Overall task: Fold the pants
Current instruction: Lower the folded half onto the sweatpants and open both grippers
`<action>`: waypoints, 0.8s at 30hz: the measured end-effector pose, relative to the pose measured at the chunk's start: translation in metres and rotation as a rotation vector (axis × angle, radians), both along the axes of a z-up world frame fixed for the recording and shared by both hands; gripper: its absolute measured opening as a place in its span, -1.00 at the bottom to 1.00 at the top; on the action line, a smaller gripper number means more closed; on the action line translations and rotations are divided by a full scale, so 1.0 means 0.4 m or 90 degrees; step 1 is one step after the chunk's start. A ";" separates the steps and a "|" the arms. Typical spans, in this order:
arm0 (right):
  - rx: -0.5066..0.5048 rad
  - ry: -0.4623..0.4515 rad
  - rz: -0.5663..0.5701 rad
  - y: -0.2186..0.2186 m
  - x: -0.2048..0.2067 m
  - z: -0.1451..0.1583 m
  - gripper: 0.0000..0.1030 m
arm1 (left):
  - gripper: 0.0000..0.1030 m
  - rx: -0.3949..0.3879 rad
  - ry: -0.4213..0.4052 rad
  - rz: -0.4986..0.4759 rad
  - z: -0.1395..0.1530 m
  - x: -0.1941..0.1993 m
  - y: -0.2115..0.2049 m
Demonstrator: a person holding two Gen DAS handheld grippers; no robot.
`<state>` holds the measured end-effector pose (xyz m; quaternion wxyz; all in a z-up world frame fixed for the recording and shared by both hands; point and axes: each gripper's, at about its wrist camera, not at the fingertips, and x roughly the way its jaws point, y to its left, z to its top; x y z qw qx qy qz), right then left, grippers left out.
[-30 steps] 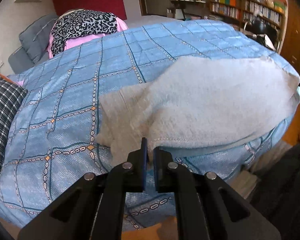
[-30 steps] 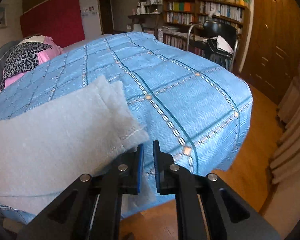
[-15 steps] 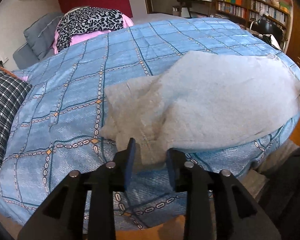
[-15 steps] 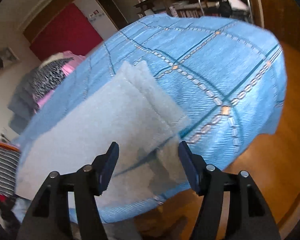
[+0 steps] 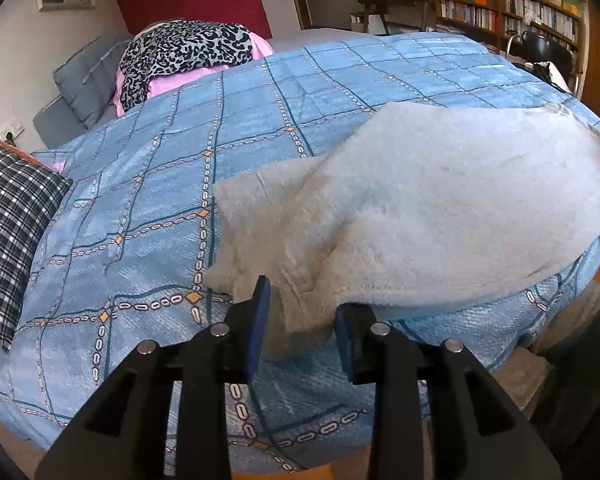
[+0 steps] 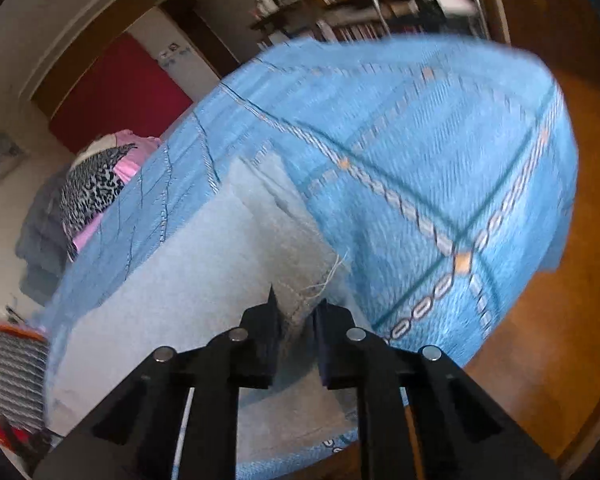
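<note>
Pale fleece pants (image 5: pixel 440 208) lie folded lengthwise on the blue patterned bedspread (image 5: pixel 160 208). My left gripper (image 5: pixel 300 312) is open, its blue-padded jaws astride the waist end at the near edge of the bed. In the right wrist view the pants (image 6: pixel 188 288) run away to the left, and their hem corner with loose threads sits between the jaws. My right gripper (image 6: pixel 294 320) has narrowed around that hem; the view is blurred and I cannot tell whether it grips the cloth.
A plaid pillow (image 5: pixel 8 232) lies at the left. Leopard-print and pink cloth (image 5: pixel 188 52) are piled at the bed's head. Bookshelves (image 5: pixel 508 12) and a chair (image 5: pixel 544 54) stand beyond the bed. Wooden floor (image 6: pixel 540 340) lies to the right.
Both grippers opened from shut. The left one opened wider around the waist end. The right one tilted, moved onto the hem corner and has narrowed again.
</note>
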<state>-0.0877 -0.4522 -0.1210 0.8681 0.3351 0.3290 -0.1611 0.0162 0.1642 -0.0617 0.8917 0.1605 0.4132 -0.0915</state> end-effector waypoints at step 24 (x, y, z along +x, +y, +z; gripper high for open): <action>-0.186 0.185 0.010 0.060 -0.122 -0.029 -0.47 | 0.17 0.064 0.010 0.012 -0.053 -0.031 0.058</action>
